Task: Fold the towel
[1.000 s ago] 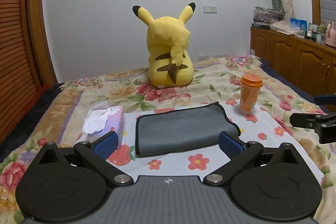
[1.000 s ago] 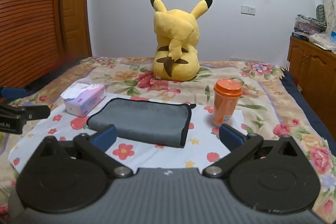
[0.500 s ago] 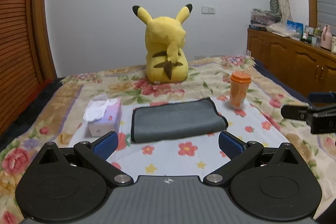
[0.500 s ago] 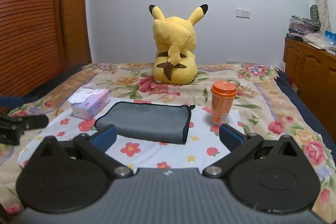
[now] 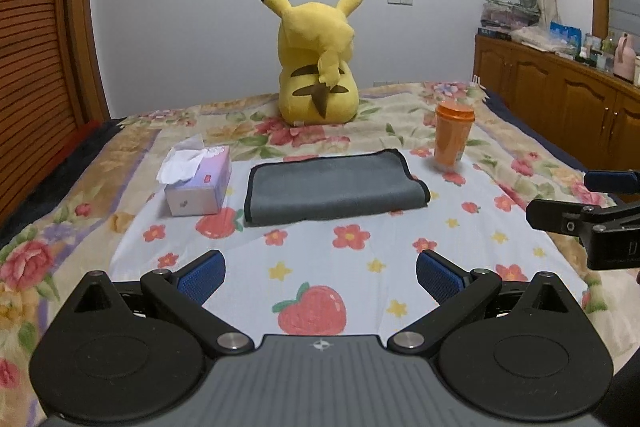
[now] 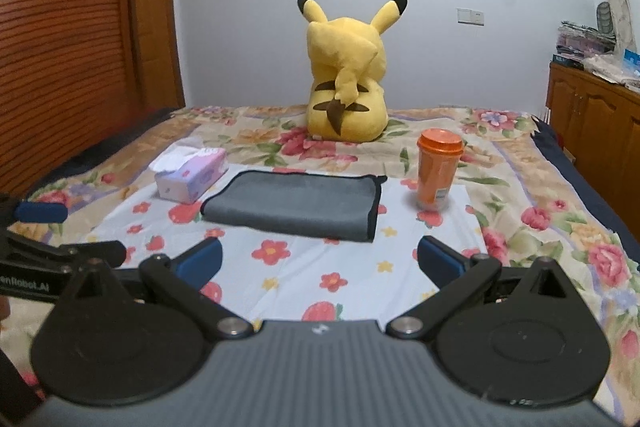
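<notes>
A grey towel with a black edge (image 5: 334,189) lies folded flat on the white flowered cloth on the bed; it also shows in the right wrist view (image 6: 294,205). My left gripper (image 5: 320,277) is open and empty, held well back from the towel's near edge. My right gripper (image 6: 320,261) is open and empty too, also back from the towel. The right gripper shows at the right edge of the left wrist view (image 5: 588,203), and the left gripper at the left edge of the right wrist view (image 6: 52,235).
A tissue box (image 5: 198,181) stands left of the towel and an orange lidded cup (image 5: 452,137) right of it. A yellow plush toy (image 5: 318,67) sits behind. A wooden cabinet (image 5: 560,99) runs along the right, a slatted wooden door (image 6: 72,27) on the left.
Both grippers have pulled back and away from the towel, which now lies farther off. The towel itself has not moved.
</notes>
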`<state>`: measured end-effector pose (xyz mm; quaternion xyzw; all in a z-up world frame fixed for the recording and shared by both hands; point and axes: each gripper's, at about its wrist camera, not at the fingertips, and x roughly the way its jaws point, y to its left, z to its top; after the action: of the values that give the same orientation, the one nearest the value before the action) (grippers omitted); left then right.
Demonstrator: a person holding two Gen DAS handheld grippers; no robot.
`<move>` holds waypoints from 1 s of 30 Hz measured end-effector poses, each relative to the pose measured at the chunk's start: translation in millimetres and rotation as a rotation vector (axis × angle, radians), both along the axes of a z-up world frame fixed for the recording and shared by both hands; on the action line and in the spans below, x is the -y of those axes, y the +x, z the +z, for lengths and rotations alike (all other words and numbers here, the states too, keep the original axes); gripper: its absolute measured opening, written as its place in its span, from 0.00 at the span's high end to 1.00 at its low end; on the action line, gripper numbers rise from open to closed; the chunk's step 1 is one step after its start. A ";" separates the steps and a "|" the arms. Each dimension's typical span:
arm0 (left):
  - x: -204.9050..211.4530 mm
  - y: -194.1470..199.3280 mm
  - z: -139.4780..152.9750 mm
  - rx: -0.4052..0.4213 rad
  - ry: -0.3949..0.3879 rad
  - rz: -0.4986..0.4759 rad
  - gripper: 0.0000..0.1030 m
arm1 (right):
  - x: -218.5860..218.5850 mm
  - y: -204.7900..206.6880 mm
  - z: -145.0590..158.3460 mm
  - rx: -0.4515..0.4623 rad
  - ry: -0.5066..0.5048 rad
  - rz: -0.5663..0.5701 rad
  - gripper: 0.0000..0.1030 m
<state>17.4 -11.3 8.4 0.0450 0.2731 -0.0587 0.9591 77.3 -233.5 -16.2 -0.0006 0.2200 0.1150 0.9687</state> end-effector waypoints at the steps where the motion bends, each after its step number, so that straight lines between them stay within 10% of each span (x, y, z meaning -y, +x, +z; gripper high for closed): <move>1: 0.2 -1.0 -1.5 -0.002 0.001 0.001 0.00 | -0.3 -1.1 -1.4 -0.003 -0.002 0.002 0.00; 30: -5.7 6.0 -40.3 -0.040 -0.016 0.042 0.00 | 3.9 7.8 -43.8 -0.091 -0.020 -0.040 0.00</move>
<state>23.4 -5.6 -31.8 0.0306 0.2926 -0.0415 0.9548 85.1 -237.4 -60.0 -0.0004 0.2649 0.0932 0.9598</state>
